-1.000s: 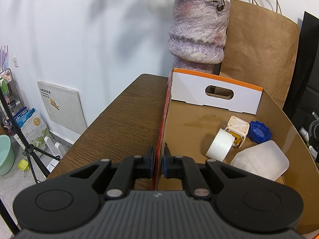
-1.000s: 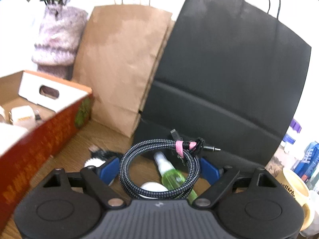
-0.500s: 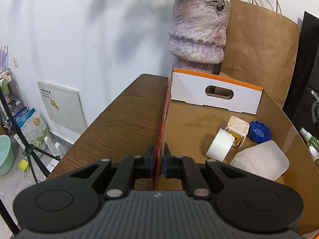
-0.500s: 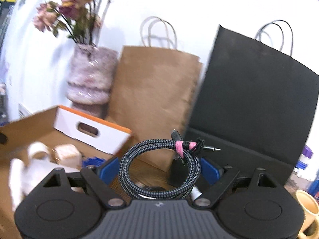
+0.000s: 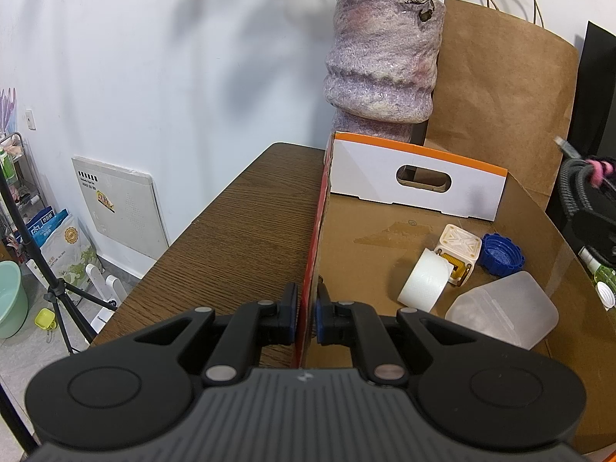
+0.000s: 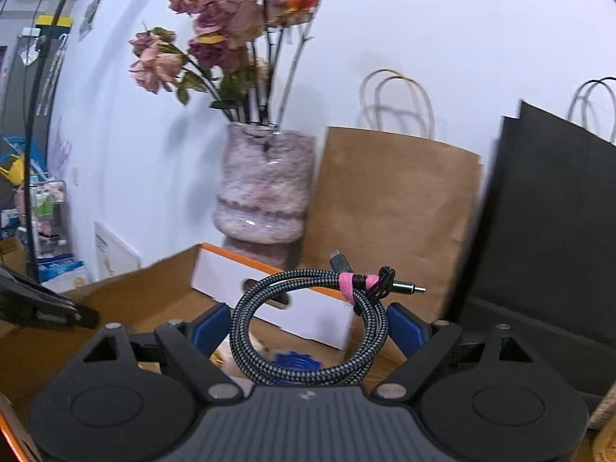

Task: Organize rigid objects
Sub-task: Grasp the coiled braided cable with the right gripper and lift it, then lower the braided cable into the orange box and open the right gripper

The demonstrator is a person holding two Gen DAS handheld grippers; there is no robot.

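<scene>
My left gripper (image 5: 306, 308) is shut on the left wall of an open cardboard box (image 5: 313, 254) that stands on a wooden table (image 5: 246, 227). In the box lie a roll of clear tape (image 5: 423, 283), a small white cube (image 5: 458, 248), a blue bottle cap (image 5: 502, 256) and a translucent plastic lid (image 5: 504, 313). My right gripper (image 6: 308, 325) is shut on a coiled braided cable (image 6: 265, 300) with a pink tie and holds it over the box's right side (image 6: 269, 281). The cable also shows at the right edge of the left wrist view (image 5: 573, 188).
A purple vase (image 5: 381, 65) with dried flowers stands behind the box. A brown paper bag (image 5: 500, 92) and a black paper bag (image 6: 546, 231) lean on the wall behind. A green spray bottle (image 5: 598, 269) lies right of the box.
My right gripper has lifted the cable and carried it left, from above the spray bottle to over the box. My left gripper has not moved.
</scene>
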